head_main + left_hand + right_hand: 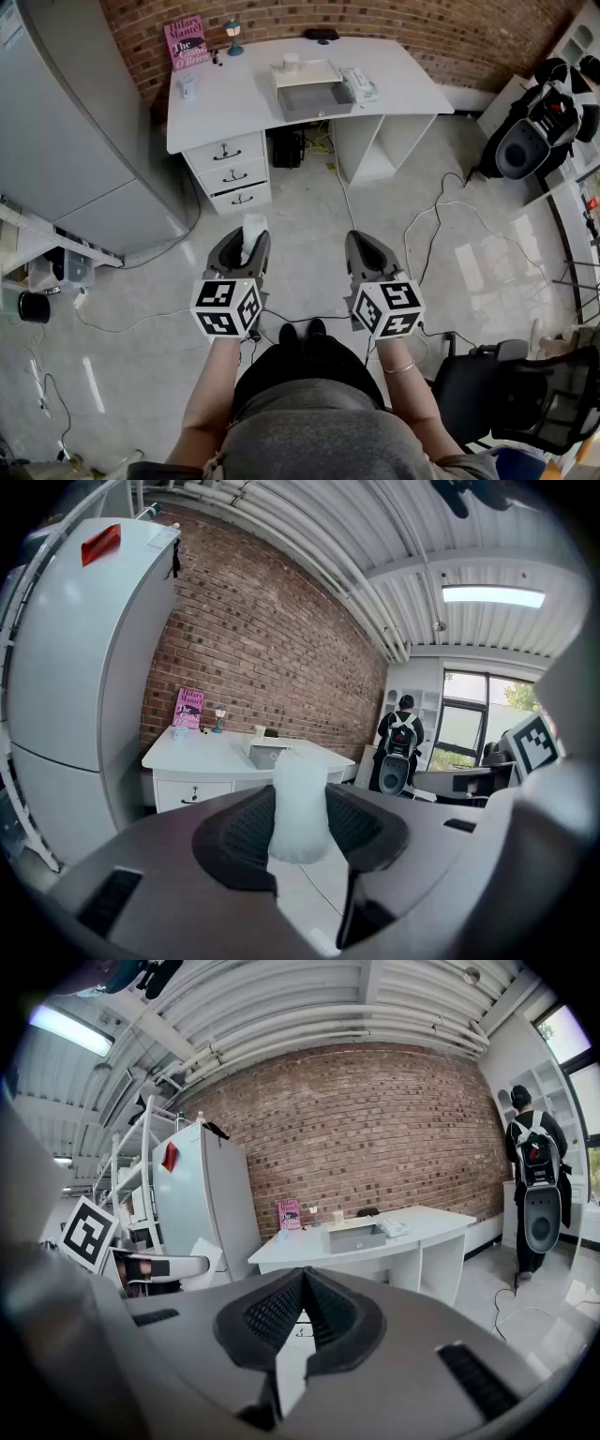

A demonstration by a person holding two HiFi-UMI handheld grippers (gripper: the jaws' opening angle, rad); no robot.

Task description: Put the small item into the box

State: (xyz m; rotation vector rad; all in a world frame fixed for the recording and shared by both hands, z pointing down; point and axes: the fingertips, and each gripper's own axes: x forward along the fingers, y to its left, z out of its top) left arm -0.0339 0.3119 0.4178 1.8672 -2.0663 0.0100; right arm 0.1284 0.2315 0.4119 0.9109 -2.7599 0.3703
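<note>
My left gripper (249,246) is shut on a small white, soft-looking item (251,229) that stands up between its dark pads; in the left gripper view the item (298,803) fills the gap between the jaws. My right gripper (367,247) is shut with nothing in it, and its pads (281,1312) meet at the tips. Both are held at waist height over the floor, well short of the white desk (234,112). The open grey box (311,86) sits on the desk's middle, also in the left gripper view (267,752) and the right gripper view (354,1235).
A grey fridge (66,141) stands at the left. The desk holds a pink book (185,42), a small lamp (232,36), a cup (187,86) and a tissue pack (359,82). Cables (441,211) cross the floor. A black chair (506,394) is at my right. A person with a backpack (534,1176) stands far right.
</note>
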